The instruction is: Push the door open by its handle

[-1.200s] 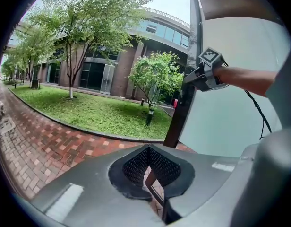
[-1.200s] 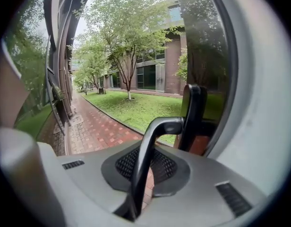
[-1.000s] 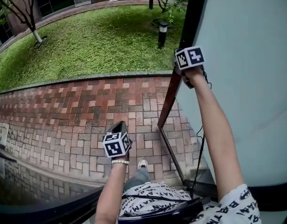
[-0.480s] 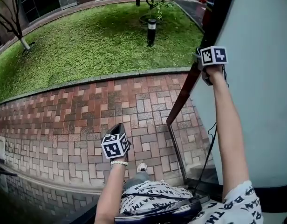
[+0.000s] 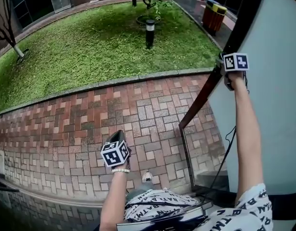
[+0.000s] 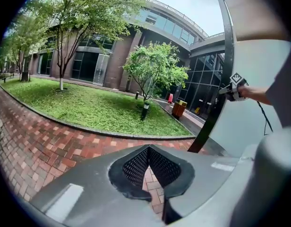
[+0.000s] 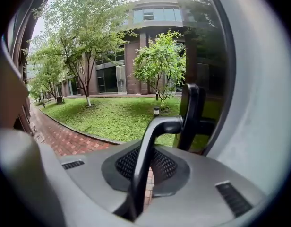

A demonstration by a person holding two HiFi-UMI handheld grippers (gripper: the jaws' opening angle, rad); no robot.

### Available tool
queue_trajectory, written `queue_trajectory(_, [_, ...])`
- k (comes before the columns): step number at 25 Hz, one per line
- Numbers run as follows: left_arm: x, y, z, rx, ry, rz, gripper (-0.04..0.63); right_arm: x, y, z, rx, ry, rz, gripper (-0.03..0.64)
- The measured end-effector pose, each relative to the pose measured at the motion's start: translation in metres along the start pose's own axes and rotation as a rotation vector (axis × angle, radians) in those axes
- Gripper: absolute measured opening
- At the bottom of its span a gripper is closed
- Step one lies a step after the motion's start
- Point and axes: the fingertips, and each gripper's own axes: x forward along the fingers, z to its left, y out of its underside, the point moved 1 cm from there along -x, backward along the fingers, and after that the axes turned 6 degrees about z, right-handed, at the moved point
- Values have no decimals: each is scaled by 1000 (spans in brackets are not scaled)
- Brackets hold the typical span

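Your right gripper (image 7: 149, 168) is clenched on the black handle (image 7: 157, 126), which runs up between its jaws and bends across to the door (image 5: 277, 105). In the head view your right arm reaches out to it at the far right. The door stands open, its dark edge slanting out over the brick path (image 5: 90, 114), with the lawn (image 5: 100, 42) beyond. Your left gripper (image 6: 148, 150) hangs low over the bricks, well apart from the door, its jaws together at the tips with nothing between them.
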Motion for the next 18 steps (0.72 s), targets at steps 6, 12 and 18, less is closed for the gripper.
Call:
queue_trajectory(6, [8, -9, 4, 17, 6, 9, -14, -7, 3, -42, 41, 49, -1, 20])
queue_trajectory(12, [19, -11, -2, 27, 9, 21, -14, -10, 7, -67, 59, 85, 2, 20])
queue_trajectory(18, [22, -8, -11, 43, 14, 33, -14, -10, 7, -66, 57, 82, -1, 20])
